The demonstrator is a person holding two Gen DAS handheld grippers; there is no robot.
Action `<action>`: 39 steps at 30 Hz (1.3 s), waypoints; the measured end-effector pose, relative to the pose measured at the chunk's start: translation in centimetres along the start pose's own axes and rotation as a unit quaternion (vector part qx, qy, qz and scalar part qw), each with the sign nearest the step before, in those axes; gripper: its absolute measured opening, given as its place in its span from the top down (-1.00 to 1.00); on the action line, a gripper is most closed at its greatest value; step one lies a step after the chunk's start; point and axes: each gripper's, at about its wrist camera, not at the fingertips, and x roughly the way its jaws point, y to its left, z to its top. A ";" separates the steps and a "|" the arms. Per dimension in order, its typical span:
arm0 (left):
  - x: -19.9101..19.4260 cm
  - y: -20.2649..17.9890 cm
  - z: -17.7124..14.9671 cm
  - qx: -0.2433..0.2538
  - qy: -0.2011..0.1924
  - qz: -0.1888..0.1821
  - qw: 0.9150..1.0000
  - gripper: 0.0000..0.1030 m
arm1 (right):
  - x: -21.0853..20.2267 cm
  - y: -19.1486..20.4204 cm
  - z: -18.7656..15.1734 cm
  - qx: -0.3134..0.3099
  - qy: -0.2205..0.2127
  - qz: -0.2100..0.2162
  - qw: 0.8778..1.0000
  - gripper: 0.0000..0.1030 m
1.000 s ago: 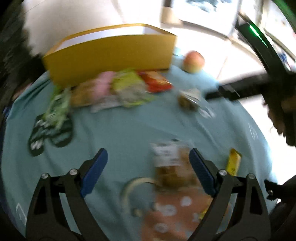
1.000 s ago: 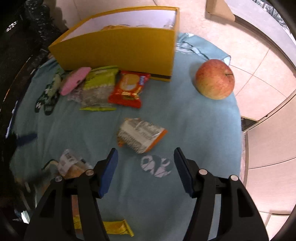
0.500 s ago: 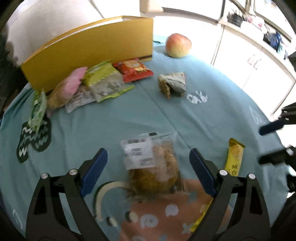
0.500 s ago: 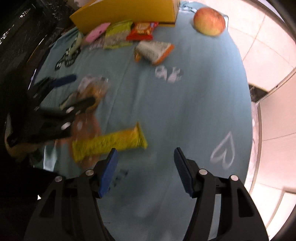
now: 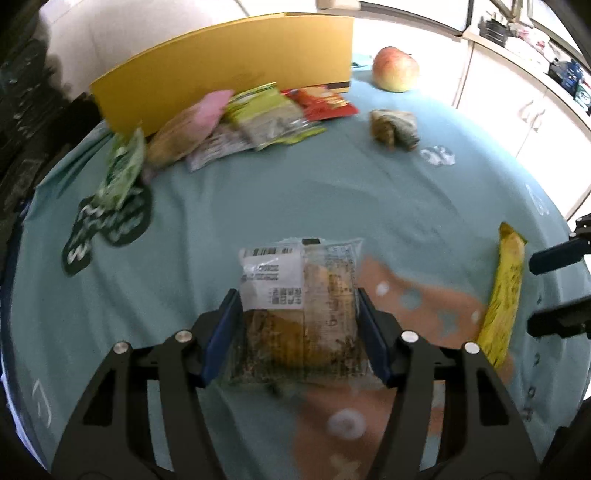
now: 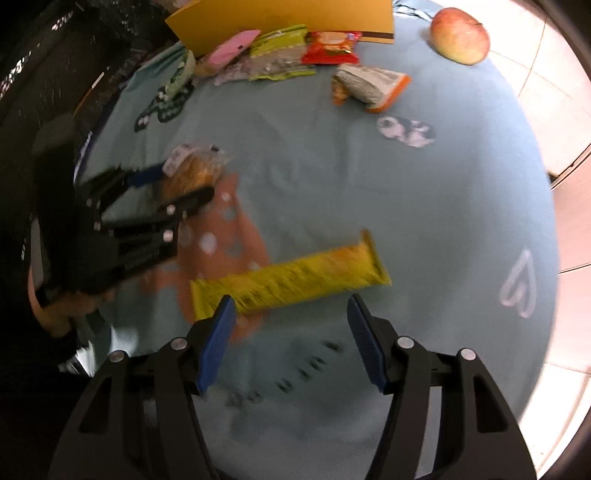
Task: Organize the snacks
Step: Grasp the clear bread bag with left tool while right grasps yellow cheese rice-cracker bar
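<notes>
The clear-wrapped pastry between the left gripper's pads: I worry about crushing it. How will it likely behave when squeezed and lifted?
The clear-wrapped pastry looks soft and crumbly, so it probably dents as the left gripper, its jaws closing around it, squeezes. The glossy film is likely slippery and may crinkle. It seems light, so a gentle grip should lift it off the tablecloth.

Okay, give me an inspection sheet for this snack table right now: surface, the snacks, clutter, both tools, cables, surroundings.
Surface: round table under a teal patterned cloth.
Job's things: yellow box at the far edge; mixed packets heaped in front of it; silver-orange packet lying apart; clear pastry bag; yellow bar.
Clutter: apple.
Tools: left tool closing, pastry bag between its jaws; right tool open, just short of the yellow bar.
Cables: nothing seen.
Surroundings: pale tiled floor, white cabinets.
</notes>
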 end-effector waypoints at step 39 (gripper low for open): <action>-4.6 2.0 2.2 -0.071 -0.033 0.004 0.997 -0.09 | -2.4 2.5 3.5 -0.107 -0.054 -0.077 0.990 0.59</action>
